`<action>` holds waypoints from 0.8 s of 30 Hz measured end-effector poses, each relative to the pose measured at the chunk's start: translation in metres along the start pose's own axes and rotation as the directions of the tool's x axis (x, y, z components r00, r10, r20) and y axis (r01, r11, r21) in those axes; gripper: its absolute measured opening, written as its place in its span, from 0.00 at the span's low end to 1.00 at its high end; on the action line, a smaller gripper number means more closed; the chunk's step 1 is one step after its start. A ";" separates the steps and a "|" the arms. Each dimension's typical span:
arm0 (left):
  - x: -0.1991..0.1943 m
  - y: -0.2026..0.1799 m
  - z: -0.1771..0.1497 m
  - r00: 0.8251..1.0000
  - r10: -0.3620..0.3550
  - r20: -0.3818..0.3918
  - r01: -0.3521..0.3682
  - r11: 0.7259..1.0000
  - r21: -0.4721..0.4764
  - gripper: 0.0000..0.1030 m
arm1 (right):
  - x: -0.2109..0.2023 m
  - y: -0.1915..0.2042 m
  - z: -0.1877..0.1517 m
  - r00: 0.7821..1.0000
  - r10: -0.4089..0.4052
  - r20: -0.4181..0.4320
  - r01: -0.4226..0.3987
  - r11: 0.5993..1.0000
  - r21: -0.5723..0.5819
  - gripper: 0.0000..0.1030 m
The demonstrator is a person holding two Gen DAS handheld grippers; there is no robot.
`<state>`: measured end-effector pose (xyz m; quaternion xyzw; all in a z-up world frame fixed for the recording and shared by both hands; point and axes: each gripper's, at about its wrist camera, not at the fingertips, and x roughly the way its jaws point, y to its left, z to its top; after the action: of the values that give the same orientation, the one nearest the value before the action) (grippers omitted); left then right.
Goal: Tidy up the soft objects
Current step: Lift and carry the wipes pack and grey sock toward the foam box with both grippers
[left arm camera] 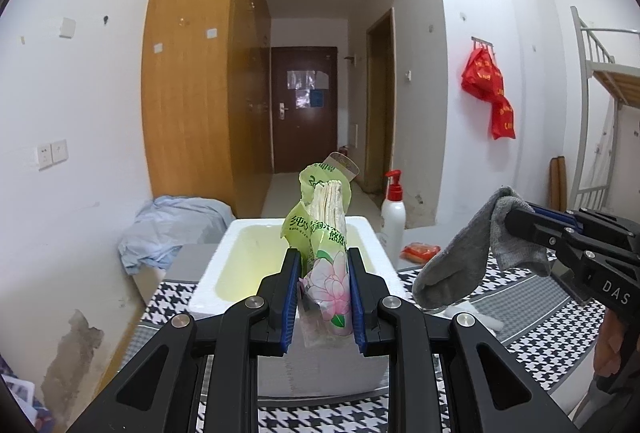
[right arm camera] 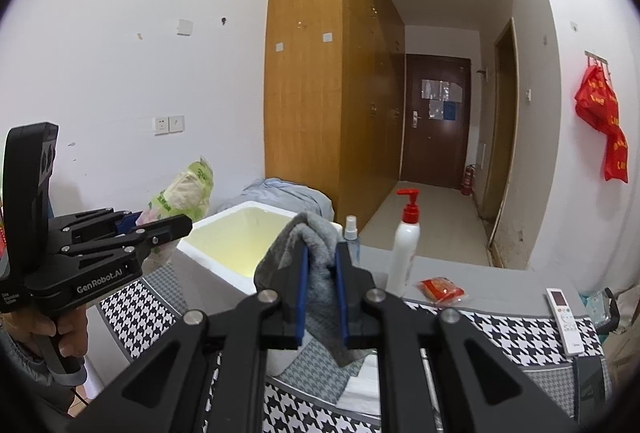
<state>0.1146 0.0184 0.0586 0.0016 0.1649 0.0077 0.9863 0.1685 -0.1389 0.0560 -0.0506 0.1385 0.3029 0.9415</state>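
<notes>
Closest to us in the left wrist view, our left gripper (left arm camera: 324, 297) has its two blue-padded fingers (left arm camera: 291, 297) drawn close and pinching a tissue pack (left arm camera: 326, 253), a soft plastic packet in green and white with a pink flower printed on it. It stands upright between the pads, its crumpled top rising above the fingertips, held in the air in front of and over a white foam box (left arm camera: 240, 261) whose inside looks pale yellow. That box sits on the worktop (left arm camera: 532, 317), which is covered by a black-and-white houndstooth cloth. From the right wrist view, our right gripper (right arm camera: 322, 293) has its fingers (right arm camera: 301, 293) nearly pressed together on a grey sock (right arm camera: 316, 269). The sock is bunched over the fingertips and its free end hangs down below them, clear of the cloth. Seen from the left, that sock droops to the right of the foam box, apart from it. Behind the box stand a white pump bottle (right arm camera: 406, 249) with a red top and a small spray bottle (right arm camera: 352, 233). A red packet (right arm camera: 440, 289) and a white remote control (right arm camera: 564, 313) lie further right. A person's hand (right arm camera: 68, 329) grips the left handle.
</notes>
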 end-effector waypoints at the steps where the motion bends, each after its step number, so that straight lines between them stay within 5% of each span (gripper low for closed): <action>1: -0.001 0.002 0.000 1.000 0.002 0.001 -0.002 1.000 0.001 0.23 | 0.001 0.001 0.000 1.000 0.002 0.001 -0.002 1.000 -0.001 0.15; 24: -0.023 0.034 -0.010 0.996 0.091 0.002 -0.091 0.995 -0.037 0.23 | 0.020 0.034 0.016 0.999 0.050 -0.003 -0.051 0.998 -0.045 0.15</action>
<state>0.0895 0.0520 0.0571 -0.0091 0.1628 0.0557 0.9851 0.1681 -0.0969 0.0650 -0.0683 0.1336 0.3296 0.9321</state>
